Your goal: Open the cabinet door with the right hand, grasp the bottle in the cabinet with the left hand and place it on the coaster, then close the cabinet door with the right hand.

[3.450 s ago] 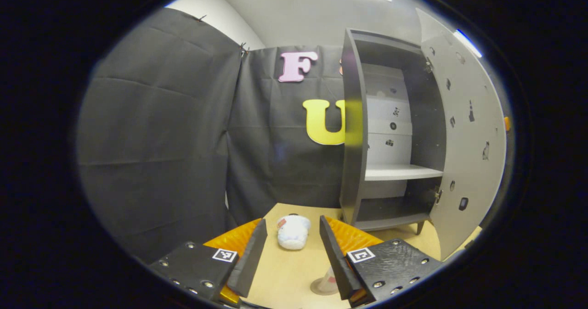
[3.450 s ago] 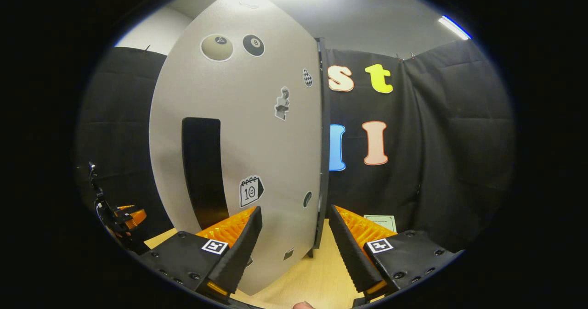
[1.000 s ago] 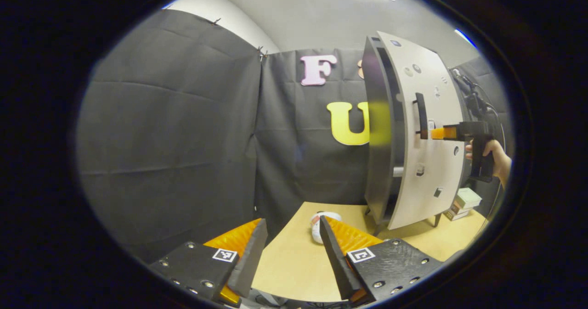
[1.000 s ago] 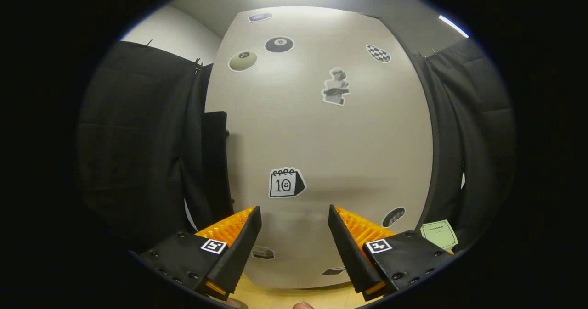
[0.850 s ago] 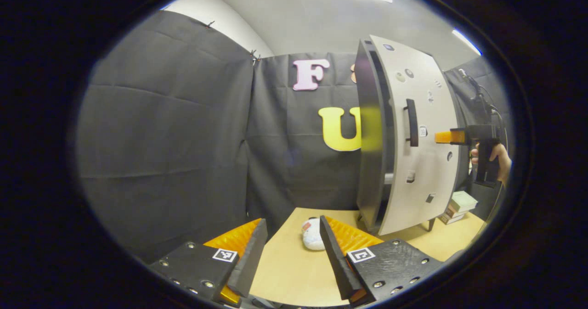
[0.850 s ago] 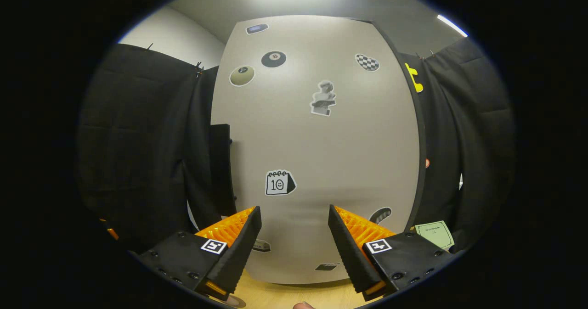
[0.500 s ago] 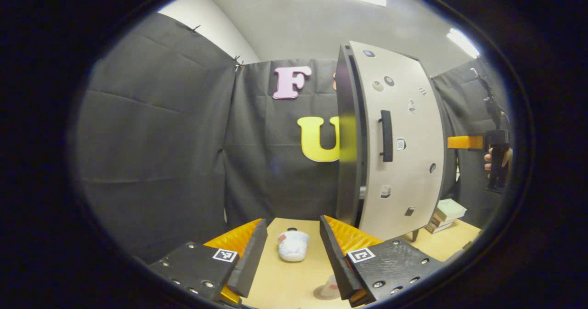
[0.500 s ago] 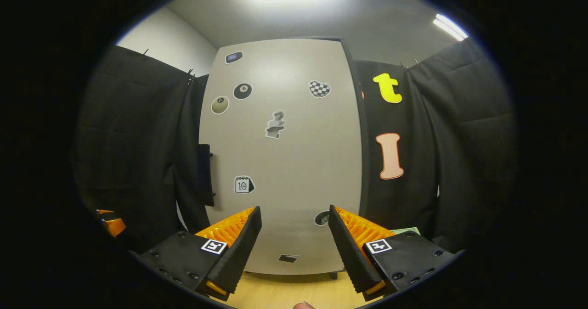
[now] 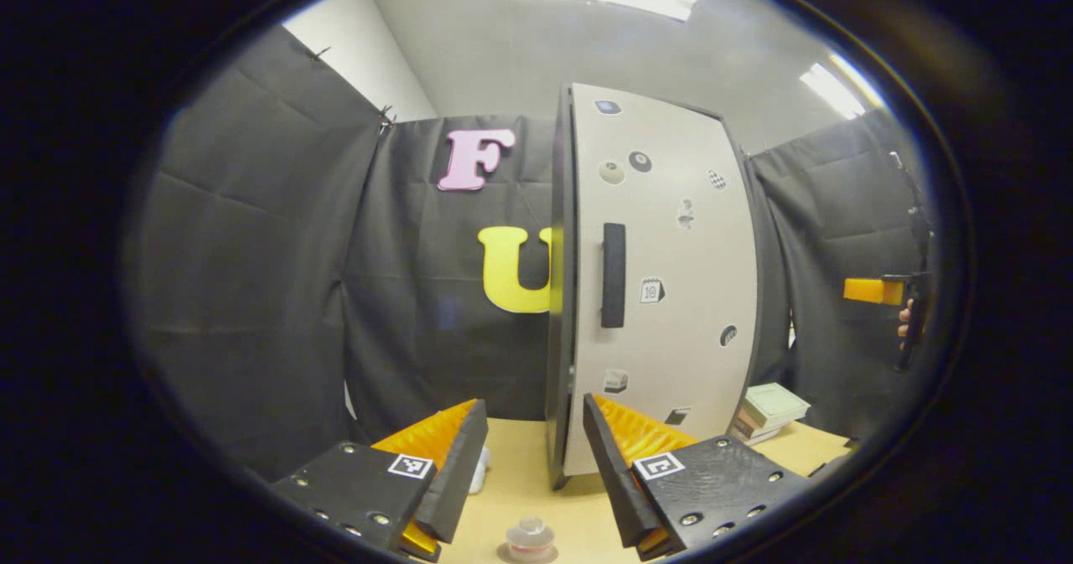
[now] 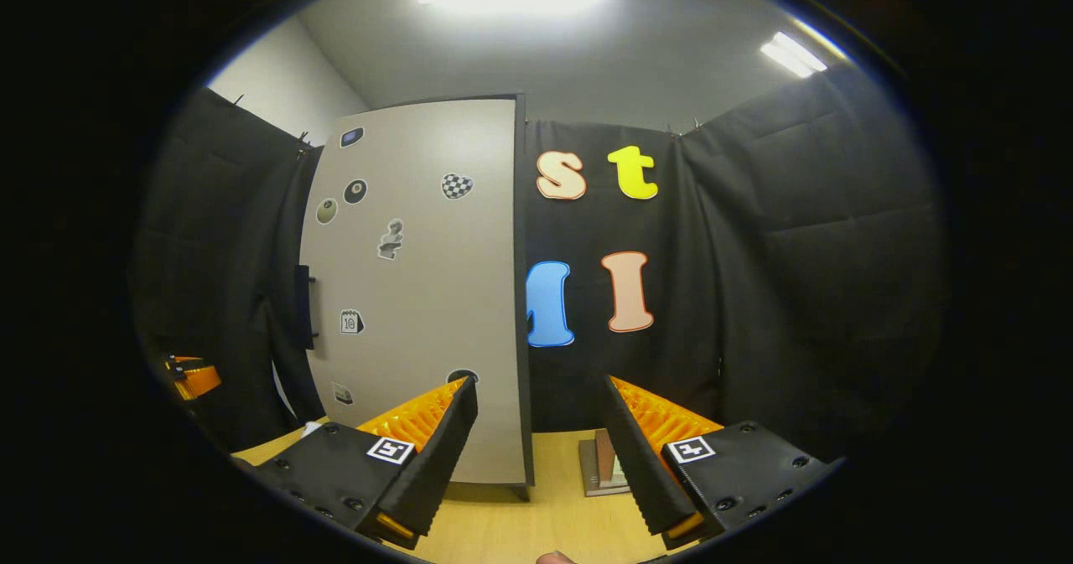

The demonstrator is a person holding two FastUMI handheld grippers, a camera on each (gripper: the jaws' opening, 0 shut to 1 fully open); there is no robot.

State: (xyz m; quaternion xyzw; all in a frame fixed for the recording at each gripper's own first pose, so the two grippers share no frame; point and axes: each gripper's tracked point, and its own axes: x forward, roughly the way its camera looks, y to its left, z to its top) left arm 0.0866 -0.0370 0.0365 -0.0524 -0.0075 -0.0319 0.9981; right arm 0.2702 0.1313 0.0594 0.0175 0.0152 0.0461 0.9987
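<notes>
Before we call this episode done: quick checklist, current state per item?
1. Cabinet door shut against the cabinet: ok, it looks flush in the left gripper view.
2. Bottle out of the cabinet and standing on the table: ok, upright just ahead of the left gripper.
3. Bottle on the coaster: cannot tell, a disc edge shows under it, cut off at the frame's bottom.
4. Left gripper released: ok, open, nothing between its fingers.
5. Right gripper clear of the door: ok, open and apart from the handle.
</notes>
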